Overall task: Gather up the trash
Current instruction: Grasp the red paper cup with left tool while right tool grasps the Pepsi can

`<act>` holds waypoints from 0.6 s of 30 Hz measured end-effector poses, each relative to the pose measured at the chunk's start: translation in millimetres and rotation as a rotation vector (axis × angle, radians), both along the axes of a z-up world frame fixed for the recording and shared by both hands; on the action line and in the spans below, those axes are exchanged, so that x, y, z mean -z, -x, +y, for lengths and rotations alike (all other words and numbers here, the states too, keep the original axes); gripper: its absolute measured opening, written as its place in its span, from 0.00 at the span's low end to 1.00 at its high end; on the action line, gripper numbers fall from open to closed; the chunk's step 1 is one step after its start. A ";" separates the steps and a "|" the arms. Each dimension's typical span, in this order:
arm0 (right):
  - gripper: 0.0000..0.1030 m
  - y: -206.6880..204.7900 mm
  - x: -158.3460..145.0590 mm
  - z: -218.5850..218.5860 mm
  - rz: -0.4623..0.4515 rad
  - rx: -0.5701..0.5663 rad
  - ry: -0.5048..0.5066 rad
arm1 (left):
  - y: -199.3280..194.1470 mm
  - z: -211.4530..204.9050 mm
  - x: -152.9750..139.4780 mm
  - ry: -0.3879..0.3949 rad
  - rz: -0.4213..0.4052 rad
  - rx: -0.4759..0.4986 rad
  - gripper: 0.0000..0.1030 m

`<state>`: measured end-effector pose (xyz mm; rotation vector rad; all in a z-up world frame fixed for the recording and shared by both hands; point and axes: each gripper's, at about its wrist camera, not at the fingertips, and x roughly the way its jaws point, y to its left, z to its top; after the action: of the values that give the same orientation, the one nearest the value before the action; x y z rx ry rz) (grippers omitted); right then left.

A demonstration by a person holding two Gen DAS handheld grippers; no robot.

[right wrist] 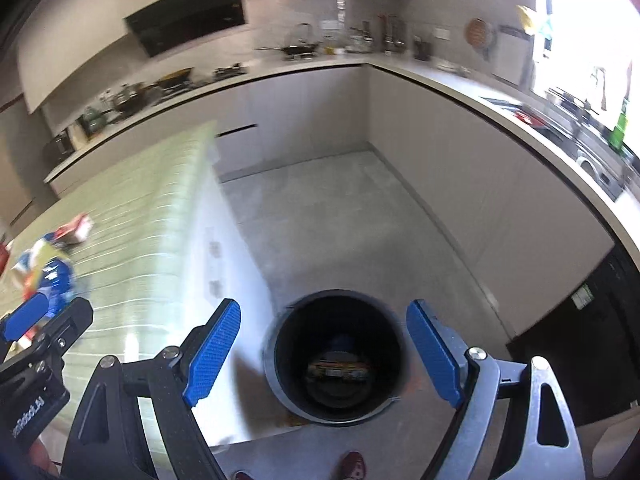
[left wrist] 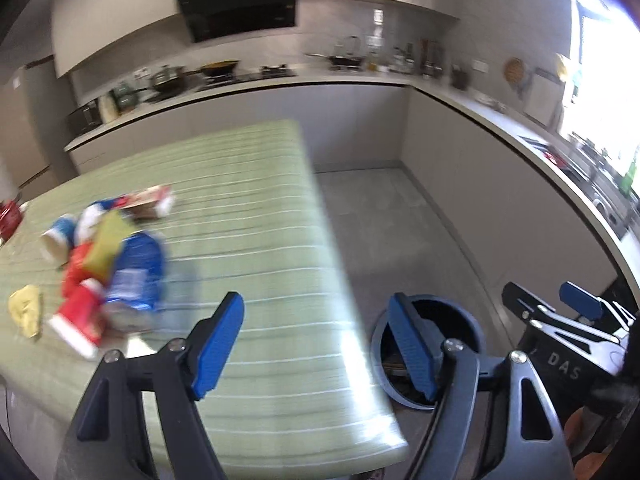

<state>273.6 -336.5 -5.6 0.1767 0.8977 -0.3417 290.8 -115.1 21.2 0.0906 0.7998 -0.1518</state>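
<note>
While both grippers hang above the kitchen floor, the left gripper [left wrist: 320, 344] stands open and empty over the edge of the green striped table [left wrist: 260, 208]. Right gripper [right wrist: 324, 348]: jaws wide, nothing between, above the round bin [right wrist: 276, 380], wrappers inside. Trash pile [left wrist: 108, 268]: cups, packets, table's left part.

1. My left gripper [left wrist: 316, 344] and my right gripper [right wrist: 324, 352] have blue pads on black arms.
2. The table [left wrist: 260, 248] wears a pale green cloth with thin white stripes.
3. The trash pile [left wrist: 104, 264], far left, mixes red, blue, white and olive; a yellow scrap [left wrist: 26, 310] lies beside it.
4. The bin [right wrist: 336, 360] is grey outside, black inside.
5. The floor [right wrist: 340, 216] is pale grey.
</note>
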 end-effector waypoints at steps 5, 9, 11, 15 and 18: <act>0.84 -16.3 1.5 72.5 -0.010 -0.082 -0.005 | 0.2 68.7 2.8 -0.017 -0.003 -0.092 0.74; 0.84 -25.0 2.6 126.7 -0.023 -0.125 0.001 | -0.1 119.9 3.0 -0.014 -0.006 -0.146 0.74; 0.84 -28.7 4.2 152.3 -0.031 -0.141 0.003 | 3.3 142.8 0.7 -0.017 -0.018 -0.166 0.74; 0.84 -35.0 10.4 196.8 -0.034 -0.161 0.002 | 3.9 181.2 3.2 -0.035 -0.037 -0.191 0.74; 0.84 -38.6 13.4 222.6 -0.038 -0.171 -0.008 | 0.4 206.6 7.6 -0.038 -0.030 -0.202 0.74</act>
<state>312.2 -113.9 -19.0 0.1121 0.8704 -0.1757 290.4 91.4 13.6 0.0472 0.7775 0.0561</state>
